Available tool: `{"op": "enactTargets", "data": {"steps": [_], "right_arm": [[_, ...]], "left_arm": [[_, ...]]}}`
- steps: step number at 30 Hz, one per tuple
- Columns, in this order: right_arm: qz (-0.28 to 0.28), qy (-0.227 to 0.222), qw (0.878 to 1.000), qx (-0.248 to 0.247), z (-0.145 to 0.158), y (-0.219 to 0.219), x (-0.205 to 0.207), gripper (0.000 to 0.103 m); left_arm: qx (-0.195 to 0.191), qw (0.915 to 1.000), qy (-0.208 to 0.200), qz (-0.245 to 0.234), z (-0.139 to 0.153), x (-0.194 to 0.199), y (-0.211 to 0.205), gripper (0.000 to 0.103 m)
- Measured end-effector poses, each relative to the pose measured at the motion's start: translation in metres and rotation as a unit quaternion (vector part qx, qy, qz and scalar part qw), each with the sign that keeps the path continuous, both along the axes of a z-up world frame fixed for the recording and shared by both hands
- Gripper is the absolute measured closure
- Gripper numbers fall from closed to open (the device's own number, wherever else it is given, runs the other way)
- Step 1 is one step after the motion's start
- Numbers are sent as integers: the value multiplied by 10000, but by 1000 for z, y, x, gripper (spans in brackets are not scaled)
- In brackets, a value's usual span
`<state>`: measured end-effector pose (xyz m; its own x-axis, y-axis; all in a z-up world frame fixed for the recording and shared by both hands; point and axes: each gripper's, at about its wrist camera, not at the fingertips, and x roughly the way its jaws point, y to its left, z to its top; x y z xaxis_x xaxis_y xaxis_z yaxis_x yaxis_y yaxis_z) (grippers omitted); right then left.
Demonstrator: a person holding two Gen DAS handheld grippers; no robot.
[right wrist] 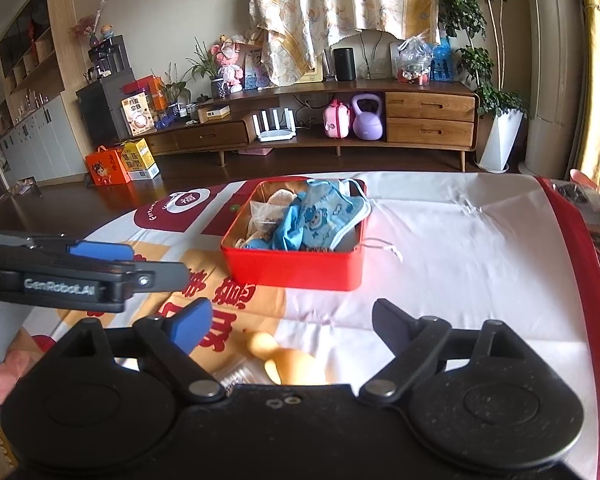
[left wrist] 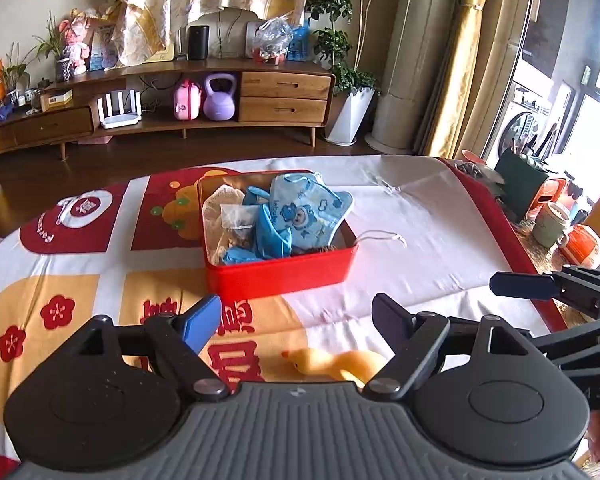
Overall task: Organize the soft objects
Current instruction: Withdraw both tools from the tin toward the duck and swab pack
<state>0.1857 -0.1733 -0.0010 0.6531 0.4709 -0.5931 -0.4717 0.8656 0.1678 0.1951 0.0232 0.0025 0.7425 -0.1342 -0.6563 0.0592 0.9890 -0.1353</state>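
Black and blue fingers stand spread on both your tools: the left gripper [left wrist: 296,320] is released with nothing between its pads, and the right gripper [right wrist: 290,322] is released too, equally empty. Just below the gap of each lies one yellow rubber duck [left wrist: 332,364], resting on the printed tablecloth [left wrist: 420,220] close in front of you, untouched. Beside it, in the right wrist view, a small clear packet [right wrist: 236,374] peeks out at the tool's edge; what it is cannot be told.

Farther out sits one red tin box [left wrist: 280,276], open-topped, well apart from the duck. Inside you already have a blue cartoon bib [left wrist: 304,208] draped over the far-right corner, a blue glove bundle [left wrist: 268,236], one clear pouch [left wrist: 238,218] and a white mesh piece [left wrist: 220,200]. One white cord [left wrist: 380,236] trails over the box's right wall onto the cloth.

You look to be between items, most of the sorting done. Your next move would likely be the duck: lower one tool, straddle its body, close gently since it should squash, then carry it over the near wall of the box.
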Motion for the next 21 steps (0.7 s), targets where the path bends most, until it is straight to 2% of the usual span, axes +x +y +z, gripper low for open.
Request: {"op": "enactTargets", "data": {"steps": [4, 10, 14, 21], "right_arm": [[-21, -42, 10000, -36, -6, -6, -7, 8], [-17, 68, 10000, -17, -19, -15, -10, 7], [-85, 180, 9998, -38, -28, -19, -7, 7], [-66, 301, 9995, -71, -40, -19, -2, 7]], "left_arm": [[7, 10000, -3, 35, -7, -15, -1, 20], [-56, 9999, 144, 23, -23, -27, -3, 17], [-37, 9995, 291, 102, -37, -34, -6, 2], [-158, 9993, 310, 100, -63, -42, -11, 0]]}}
